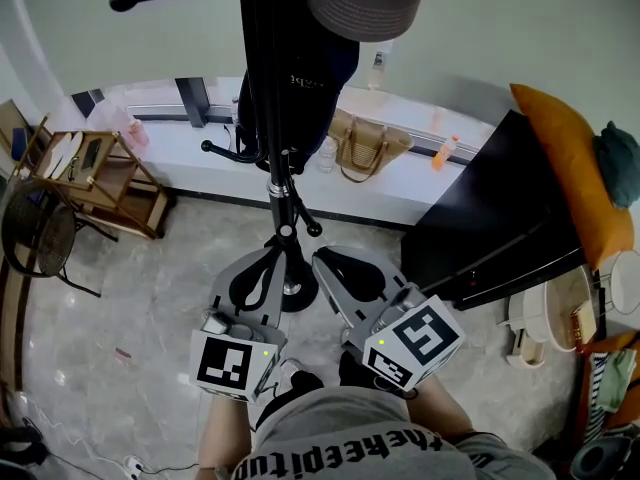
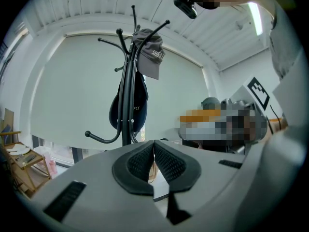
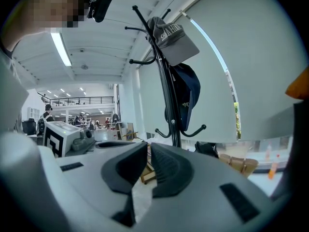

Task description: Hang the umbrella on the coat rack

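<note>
Your left gripper point(image 2: 154, 145) has its jaws pressed together, pad against pad, with nothing caught in them. Your right gripper point(image 3: 147, 148) stands a narrow slit apart. That slit is bare too, and only the floor point(image 1: 150, 298) and far-off furniture show through it. So neither one carries the umbrella. Both point about level at the coat rack point(image 1: 281, 118), side by side, near its pole and over its round base.

On the rack, a grey cap point(image 1: 365, 8) sits on an upper hook. What looks like a dark-blue cap point(image 1: 318, 78) hangs lower, against the pole. The curved lower hooks point(image 2: 101, 138) with ball ends look free.

I cannot pick out the umbrella for certain in any view. Slim dark lines run close along the pole, but they may be only the rack's own rods. If it already hangs there, your part is done. If not, it lies outside what these views show, and you must find it first.

A folded umbrella should, I judge, be light and stiff along its shaft. The loose, slick cloth round it would slide under the pads. Take it by the bare shaft or the neck of the handle, not by the cloth. Leave the crook or wrist loop free to drop over a hook. Either gripper would have to open well wider than it stands at present before it could close on that shaft.
</note>
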{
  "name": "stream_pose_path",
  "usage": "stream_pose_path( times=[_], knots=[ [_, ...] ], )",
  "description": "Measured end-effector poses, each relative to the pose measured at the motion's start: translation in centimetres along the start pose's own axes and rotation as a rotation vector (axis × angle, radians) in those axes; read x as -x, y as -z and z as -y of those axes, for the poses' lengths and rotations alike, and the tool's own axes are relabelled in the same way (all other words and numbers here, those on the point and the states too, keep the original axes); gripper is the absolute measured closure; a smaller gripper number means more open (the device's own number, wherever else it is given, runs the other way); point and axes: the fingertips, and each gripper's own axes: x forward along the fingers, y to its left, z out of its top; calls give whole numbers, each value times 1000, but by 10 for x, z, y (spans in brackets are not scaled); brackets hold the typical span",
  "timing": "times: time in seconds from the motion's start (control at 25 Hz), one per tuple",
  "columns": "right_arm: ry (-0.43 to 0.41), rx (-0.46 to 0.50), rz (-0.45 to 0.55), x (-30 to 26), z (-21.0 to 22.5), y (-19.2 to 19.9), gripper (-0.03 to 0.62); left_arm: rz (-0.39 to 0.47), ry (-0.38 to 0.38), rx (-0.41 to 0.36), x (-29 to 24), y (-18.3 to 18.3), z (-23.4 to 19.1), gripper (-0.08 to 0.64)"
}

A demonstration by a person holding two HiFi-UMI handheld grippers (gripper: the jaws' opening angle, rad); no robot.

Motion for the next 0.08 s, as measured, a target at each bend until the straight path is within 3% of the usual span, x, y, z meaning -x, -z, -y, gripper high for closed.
stream_pose_path(
  times=[0.08],
  knots=[
    [-1, 3, -1, 0, -1, -1, 559, 3, 1, 0, 0, -1, 0, 543]
  ],
)
